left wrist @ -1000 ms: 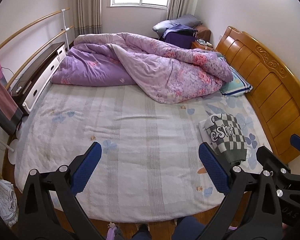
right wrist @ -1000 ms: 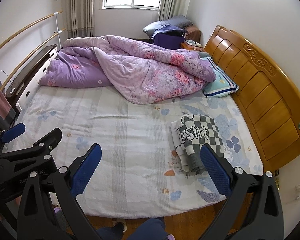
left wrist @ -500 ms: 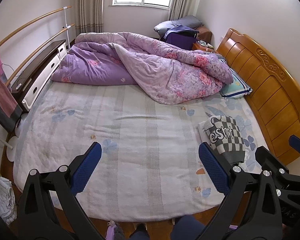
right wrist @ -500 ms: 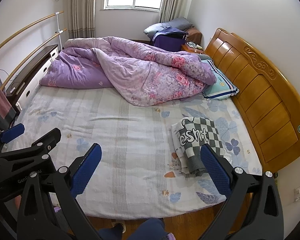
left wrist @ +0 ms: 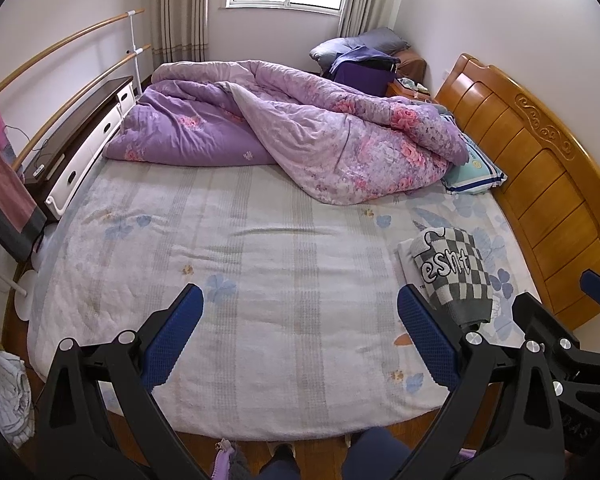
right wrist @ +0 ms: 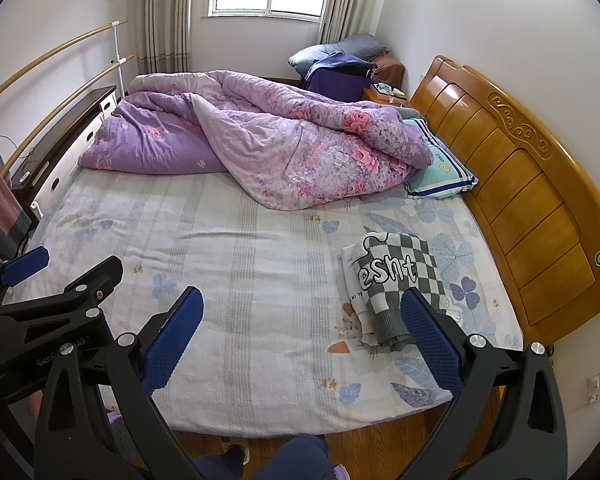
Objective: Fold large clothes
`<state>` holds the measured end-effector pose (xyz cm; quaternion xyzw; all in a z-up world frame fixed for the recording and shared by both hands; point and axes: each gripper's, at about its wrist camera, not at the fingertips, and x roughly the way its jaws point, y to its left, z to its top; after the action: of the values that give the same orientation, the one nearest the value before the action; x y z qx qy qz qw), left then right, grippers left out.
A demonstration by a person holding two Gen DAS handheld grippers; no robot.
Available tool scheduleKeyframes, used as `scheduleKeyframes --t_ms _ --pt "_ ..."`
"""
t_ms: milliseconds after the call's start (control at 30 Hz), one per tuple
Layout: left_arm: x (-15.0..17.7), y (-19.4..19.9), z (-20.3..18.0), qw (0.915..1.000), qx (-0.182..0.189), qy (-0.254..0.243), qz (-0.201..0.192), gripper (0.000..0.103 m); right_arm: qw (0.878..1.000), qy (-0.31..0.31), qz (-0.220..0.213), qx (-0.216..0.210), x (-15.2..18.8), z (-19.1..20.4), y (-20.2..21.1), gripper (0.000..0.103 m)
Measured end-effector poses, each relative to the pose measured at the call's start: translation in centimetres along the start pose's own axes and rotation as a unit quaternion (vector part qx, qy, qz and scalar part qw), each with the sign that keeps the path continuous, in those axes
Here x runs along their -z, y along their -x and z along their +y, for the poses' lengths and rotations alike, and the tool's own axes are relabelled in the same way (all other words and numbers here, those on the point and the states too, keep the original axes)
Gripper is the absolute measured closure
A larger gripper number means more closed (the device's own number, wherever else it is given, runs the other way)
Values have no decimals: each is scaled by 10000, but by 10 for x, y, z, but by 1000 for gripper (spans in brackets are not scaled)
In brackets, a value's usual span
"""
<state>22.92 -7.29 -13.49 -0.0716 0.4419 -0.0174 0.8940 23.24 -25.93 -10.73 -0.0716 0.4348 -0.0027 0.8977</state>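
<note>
- I am seeing the folded checkered sweater (right wrist: pixel 396 280) lying on a folded white garment (right wrist: pixel 352 300) at the lower right of the right view, near the headboard (right wrist: pixel 520 184).
- Over the last second both views are barely shifting; I am judging this fold finished.
- My left gripper (left wrist: pixel 300 344) and right gripper (right wrist: pixel 302 344) are hanging wide open, holding nothing, above the bed sheet (left wrist: pixel 260 264).

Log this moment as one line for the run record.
left tongs: open, empty | right tongs: open, empty | checkered garment: folded on bed
</note>
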Motion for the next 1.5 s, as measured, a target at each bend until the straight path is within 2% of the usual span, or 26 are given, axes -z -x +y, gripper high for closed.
scheduleKeyframes --t_ms 1500 --pt "0 -6 -3 10000 -80 -34 12 5 10000 10 50 -12 -2 4 -3 8"
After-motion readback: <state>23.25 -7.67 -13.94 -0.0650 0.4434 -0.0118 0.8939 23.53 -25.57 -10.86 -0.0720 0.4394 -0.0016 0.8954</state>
